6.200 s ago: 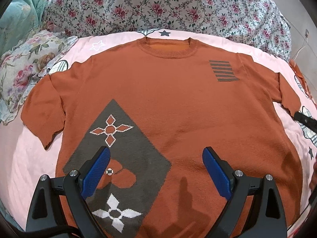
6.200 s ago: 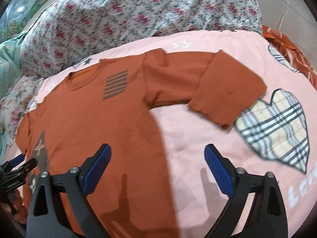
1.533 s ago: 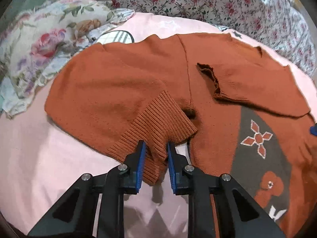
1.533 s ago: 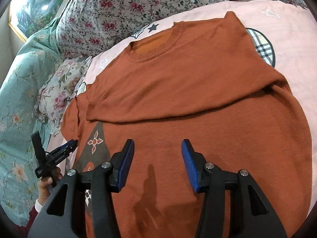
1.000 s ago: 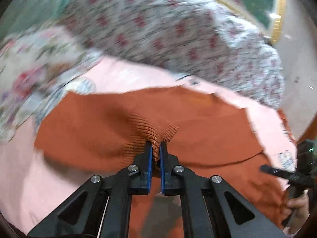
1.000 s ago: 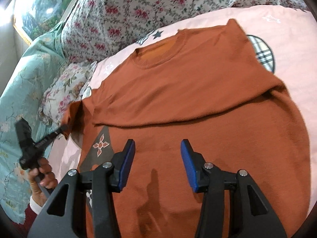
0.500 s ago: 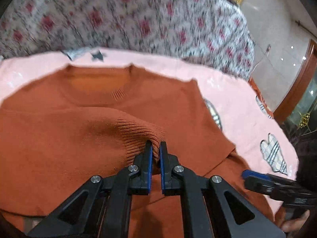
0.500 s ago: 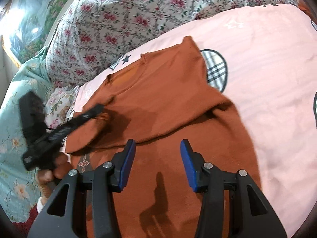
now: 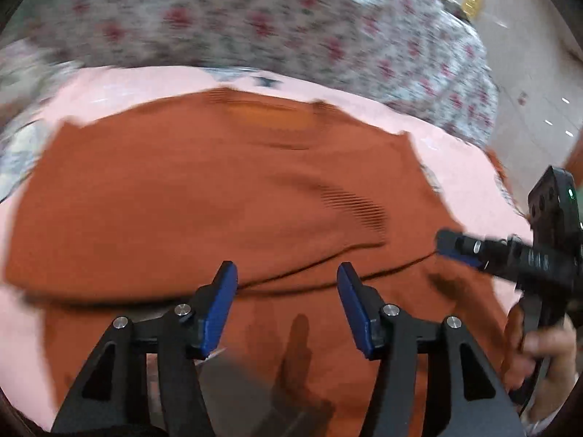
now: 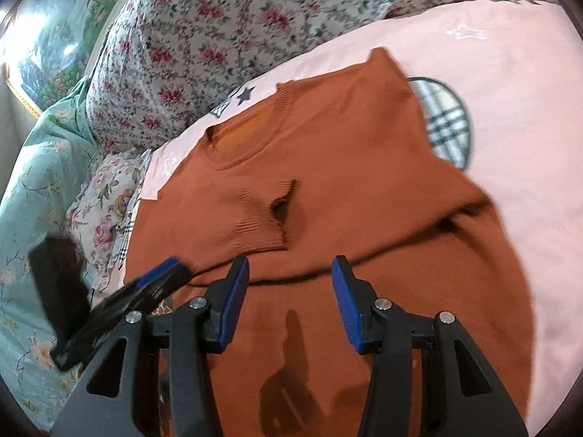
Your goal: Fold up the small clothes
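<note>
An orange knit sweater (image 10: 346, 167) lies flat on the pink sheet (image 10: 510, 83), collar away from me. Both sleeves are folded in over the chest, and a ribbed cuff (image 10: 264, 218) rests loose just below the collar. My left gripper (image 9: 288, 291) hovers over the sweater's (image 9: 204, 196) lower half; its jaws are opening with nothing between them. It also shows, blurred, in the right wrist view as the left gripper (image 10: 162, 276). My right gripper (image 10: 289, 284) stands open above the sweater's body, holding nothing. In the left wrist view, the right gripper (image 9: 459, 249) is held in a hand at the right.
A flower-print quilt (image 10: 226, 29) is heaped behind the collar. A teal floral cover (image 10: 32, 189) and a floral pillow (image 10: 105, 196) lie to the left. A plaid patch (image 10: 444, 123) on the sheet sits beside the sweater's right shoulder.
My left gripper carried the sleeve cuff across the chest, let it go and opened, then drew back toward the hem. The right gripper shifted slightly and stayed open.
</note>
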